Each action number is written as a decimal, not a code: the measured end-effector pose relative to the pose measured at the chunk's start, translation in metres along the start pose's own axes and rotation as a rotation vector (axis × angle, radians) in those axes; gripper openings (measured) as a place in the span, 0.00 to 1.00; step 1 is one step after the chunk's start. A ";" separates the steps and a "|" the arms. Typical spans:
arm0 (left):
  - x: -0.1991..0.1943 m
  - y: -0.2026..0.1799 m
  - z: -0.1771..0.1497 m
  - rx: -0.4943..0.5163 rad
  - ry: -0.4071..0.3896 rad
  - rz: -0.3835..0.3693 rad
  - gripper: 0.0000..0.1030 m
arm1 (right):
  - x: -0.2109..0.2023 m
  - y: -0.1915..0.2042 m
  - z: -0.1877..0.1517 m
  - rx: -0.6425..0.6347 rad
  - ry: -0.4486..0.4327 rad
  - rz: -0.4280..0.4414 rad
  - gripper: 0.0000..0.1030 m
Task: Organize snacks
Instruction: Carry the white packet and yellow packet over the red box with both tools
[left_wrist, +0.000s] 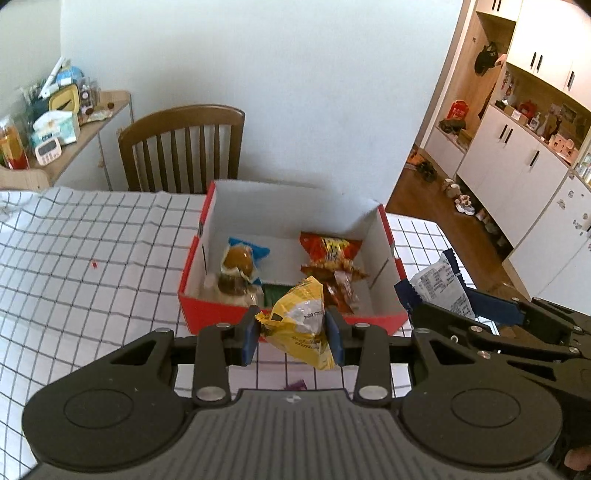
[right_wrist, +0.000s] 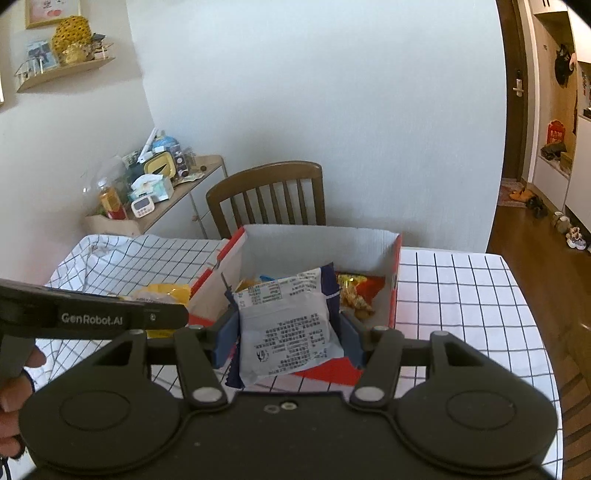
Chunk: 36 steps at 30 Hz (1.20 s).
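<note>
My left gripper (left_wrist: 293, 334) is shut on a yellow snack packet (left_wrist: 301, 325), held above the table just in front of the red cardboard box (left_wrist: 207, 306). My right gripper (right_wrist: 288, 338) is shut on a white and dark blue snack packet (right_wrist: 286, 332), also held in front of the box (right_wrist: 395, 295). That packet (left_wrist: 441, 286) and the right gripper show at the right of the left wrist view. Inside the box lie a blue-wrapped bun snack (left_wrist: 240, 260) on the left and an orange-red packet (left_wrist: 328, 251) on the right. A green item (left_wrist: 271, 293) lies on the box floor.
The table wears a white cloth with a dark grid (left_wrist: 92, 258). A wooden chair (left_wrist: 184, 147) stands behind the box. A cluttered side shelf (left_wrist: 55, 122) is at the far left. A small purple wrapper (left_wrist: 295, 385) lies near the table's front. A hand (right_wrist: 14, 391) shows at left.
</note>
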<state>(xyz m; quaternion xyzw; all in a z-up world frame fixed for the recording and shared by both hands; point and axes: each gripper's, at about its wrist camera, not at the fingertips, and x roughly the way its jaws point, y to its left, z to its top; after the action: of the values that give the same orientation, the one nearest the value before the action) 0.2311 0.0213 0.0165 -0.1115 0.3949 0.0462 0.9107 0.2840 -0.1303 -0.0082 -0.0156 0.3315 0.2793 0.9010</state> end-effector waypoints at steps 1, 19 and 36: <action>0.001 0.000 0.003 0.001 -0.002 0.004 0.36 | 0.002 0.000 0.002 0.001 0.000 -0.002 0.56; 0.055 0.007 0.048 0.016 0.048 0.069 0.36 | 0.061 -0.018 0.031 -0.007 0.058 -0.054 0.56; 0.140 0.020 0.053 -0.001 0.197 0.115 0.36 | 0.132 -0.026 0.023 -0.035 0.188 -0.043 0.56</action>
<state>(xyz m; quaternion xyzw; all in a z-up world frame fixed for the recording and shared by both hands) 0.3612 0.0528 -0.0538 -0.0931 0.4883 0.0875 0.8632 0.3930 -0.0818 -0.0741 -0.0649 0.4094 0.2629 0.8712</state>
